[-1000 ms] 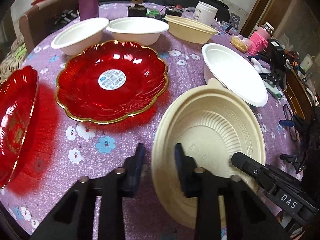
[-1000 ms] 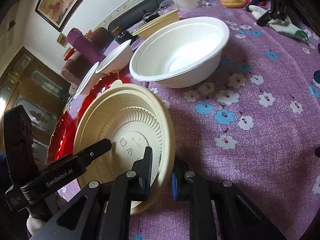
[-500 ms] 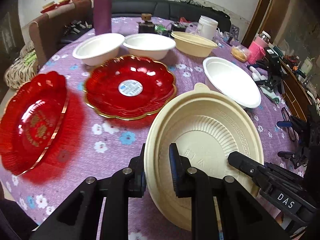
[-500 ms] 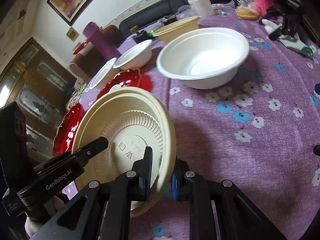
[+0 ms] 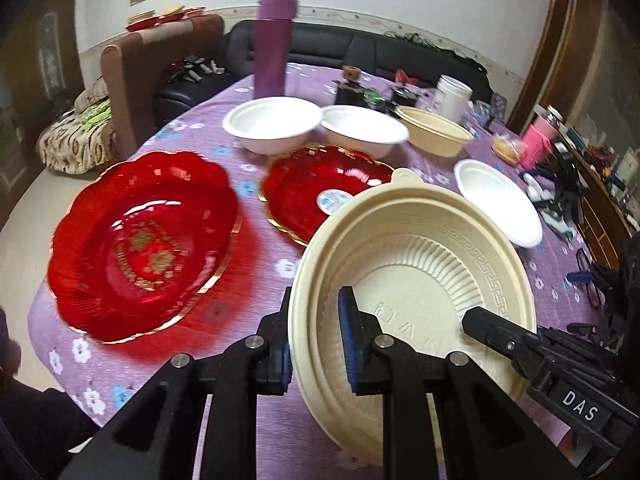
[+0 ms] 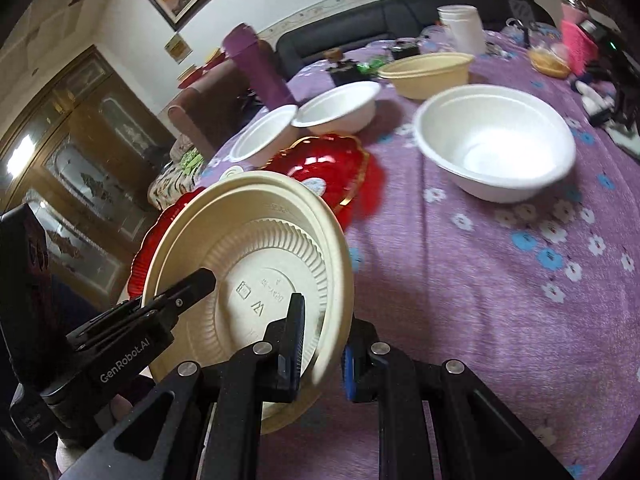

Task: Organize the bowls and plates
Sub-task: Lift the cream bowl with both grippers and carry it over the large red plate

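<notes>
Beige bowl lifted higher, both jaws clamping rim

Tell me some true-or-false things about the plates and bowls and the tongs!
1. Both tongs pinch the same beige bowl. True: the left tongs and right tongs clamp its rim.
2. Two red plates lie on the table. True: a big red plate and a stickered red plate.
3. The beige bowl is flat on the table. False: it is tilted, held up.
4. The tablecloth is green. False: purple with flowers.
5. A white bowl is stacked inside a red plate. False: it sits alone on the cloth.
</notes>
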